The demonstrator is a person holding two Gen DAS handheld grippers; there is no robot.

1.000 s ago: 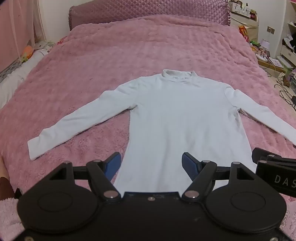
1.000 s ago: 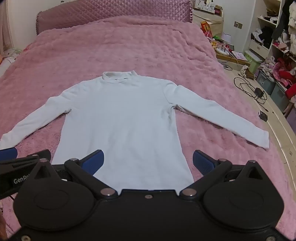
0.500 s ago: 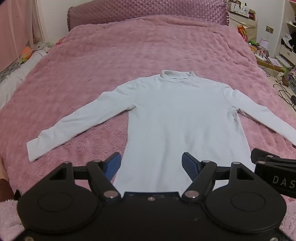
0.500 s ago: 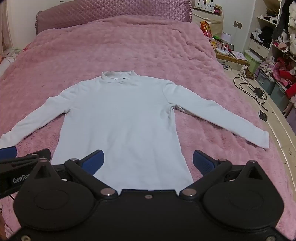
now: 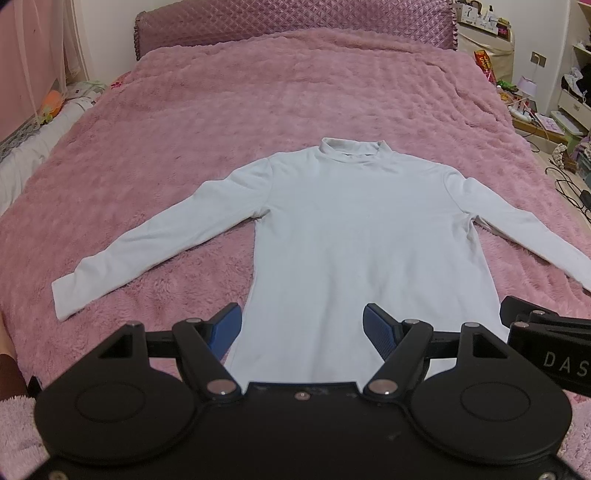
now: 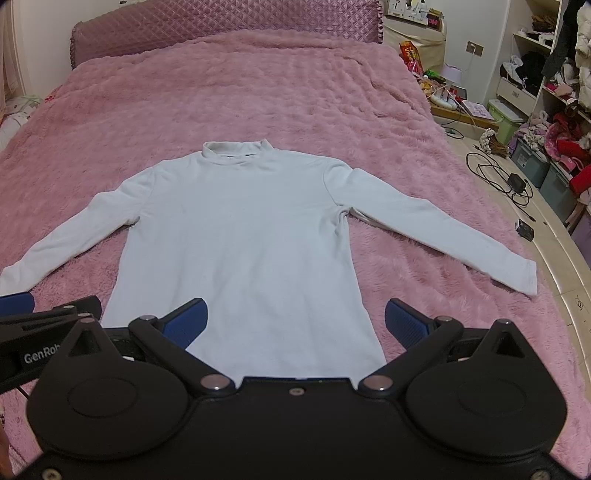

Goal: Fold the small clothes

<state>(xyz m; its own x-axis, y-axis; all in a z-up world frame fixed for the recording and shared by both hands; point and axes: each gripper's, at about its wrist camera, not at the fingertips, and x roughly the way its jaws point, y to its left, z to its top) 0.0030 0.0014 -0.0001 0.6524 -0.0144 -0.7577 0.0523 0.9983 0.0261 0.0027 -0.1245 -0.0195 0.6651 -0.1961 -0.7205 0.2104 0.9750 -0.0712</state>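
A white long-sleeved turtleneck top (image 5: 362,236) (image 6: 240,236) lies flat and face up on the pink bed, collar at the far end, both sleeves spread out sideways. My left gripper (image 5: 302,325) hovers open above the hem, its blue pads empty. My right gripper (image 6: 293,323) is open too, above the hem's right part, holding nothing. Each gripper's body shows at the edge of the other's view. The hem itself is hidden behind the gripper bodies.
The fluffy pink blanket (image 5: 295,92) covers the whole bed, up to a quilted pink headboard (image 6: 221,18). On the floor to the right lie cables (image 6: 495,173), storage bins (image 6: 532,158) and shelves full of clutter. A white mattress edge (image 5: 22,162) runs along the left.
Both views have drifted slightly; the top sits a little higher in frame. Both grippers stay open and the top has not moved.
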